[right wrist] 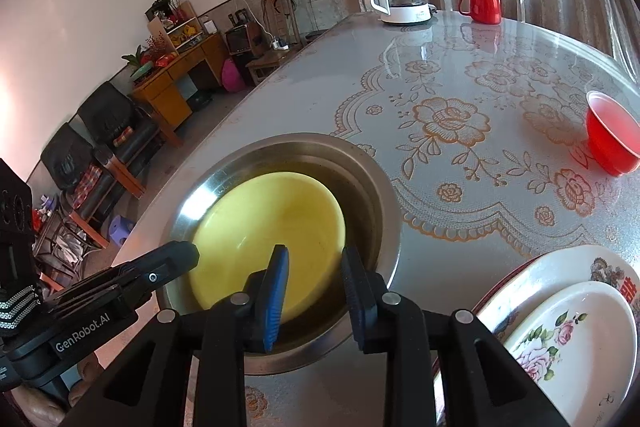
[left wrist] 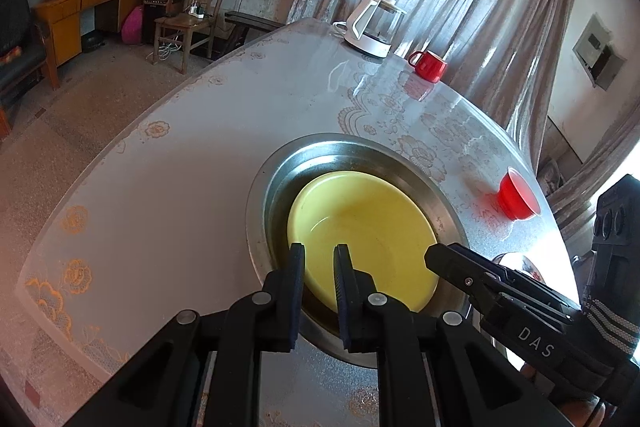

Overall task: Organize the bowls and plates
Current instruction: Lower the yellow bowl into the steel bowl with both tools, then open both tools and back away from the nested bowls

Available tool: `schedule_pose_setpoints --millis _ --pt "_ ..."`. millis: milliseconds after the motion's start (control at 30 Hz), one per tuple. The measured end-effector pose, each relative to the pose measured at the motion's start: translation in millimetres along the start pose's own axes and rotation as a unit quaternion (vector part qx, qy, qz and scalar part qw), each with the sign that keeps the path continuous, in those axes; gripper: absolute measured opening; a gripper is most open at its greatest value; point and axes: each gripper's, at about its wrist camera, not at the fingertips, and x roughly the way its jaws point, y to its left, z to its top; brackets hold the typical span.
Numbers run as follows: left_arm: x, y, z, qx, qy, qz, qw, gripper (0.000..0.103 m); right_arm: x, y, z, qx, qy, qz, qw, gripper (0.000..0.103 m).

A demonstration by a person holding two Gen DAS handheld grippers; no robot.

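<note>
Left wrist view has your left gripper drawn almost together astride the near rim of the yellow bowl, one pad outside the wall and one inside, so it reads as a pinch on that rim, though the contact itself is hard to see. That bowl sits down inside the steel basin, leaning toward the basin's near left side, which looks like the reason both tools come in steeply from above the basin's near edge. Your right gripper stands spread, with the bowl's rim in the gap and neither pad pressing on it; it holds nothing. I judge that nesting the bowl in the basin is the step in hand, and that the bowl is already seated. Just beside the basin, on its near right, two flowered plates lie stacked, the smaller on the larger, so that sort seems done. Further right of the basin and well apart from it, a red bowl stands alone on the table, probably the next thing to gather.
</note>
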Motion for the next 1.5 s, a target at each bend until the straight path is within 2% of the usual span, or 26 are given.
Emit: schedule_pose_setpoints --millis 100,500,1067,1300,1500 --pt "-2.1 -2.0 -0.2 0.009 -0.007 0.013 0.9998 0.016 -0.1 0.9 -0.7 -0.005 -0.001 -0.002 1.000 0.027" --pt "-6.9 -4.6 -2.6 0.018 -0.015 0.020 0.9995 0.022 -2.3 2.8 -3.8 -0.006 -0.007 0.000 1.000 0.028" --pt "-12.7 -14.8 -4.3 0.043 -0.027 0.030 0.9982 0.022 -16.3 -10.9 -8.1 0.035 -0.020 0.046 0.998 0.028" --pt "-14.7 -26.1 -3.8 0.059 -0.031 0.026 0.9975 0.022 -27.6 -20.8 -9.0 0.049 -0.031 0.039 0.998 0.028" --pt "-13.4 -41.2 -3.7 0.078 -0.032 0.020 0.9963 0.022 -37.7 -45.5 -11.3 0.080 -0.040 0.027 0.996 0.028"
